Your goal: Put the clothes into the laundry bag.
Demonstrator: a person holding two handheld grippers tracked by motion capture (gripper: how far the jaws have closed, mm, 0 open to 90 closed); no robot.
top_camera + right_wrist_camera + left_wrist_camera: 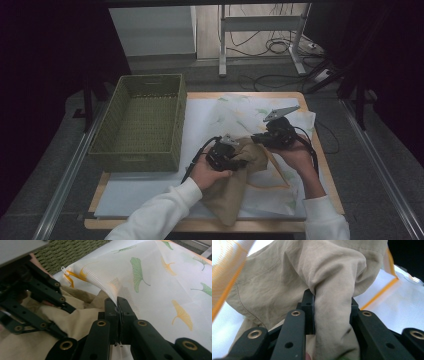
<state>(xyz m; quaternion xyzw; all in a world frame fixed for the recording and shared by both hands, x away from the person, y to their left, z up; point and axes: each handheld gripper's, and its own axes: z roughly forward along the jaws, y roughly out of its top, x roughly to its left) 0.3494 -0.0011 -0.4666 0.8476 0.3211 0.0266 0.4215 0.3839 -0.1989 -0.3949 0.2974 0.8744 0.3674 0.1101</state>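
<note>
Beige garment (235, 182) lies bunched at the table's (100, 192) near edge, partly at the mouth of a white leaf-print mesh bag (240, 117) with orange trim. Left gripper (239, 163) clamps a thick fold of the garment, jaws part-way closed on the cloth. Right gripper (256, 138) has its jaws pressed tight on the bag's edge, lifting it. Green woven basket (142, 120) sits to the left, well apart.
</note>
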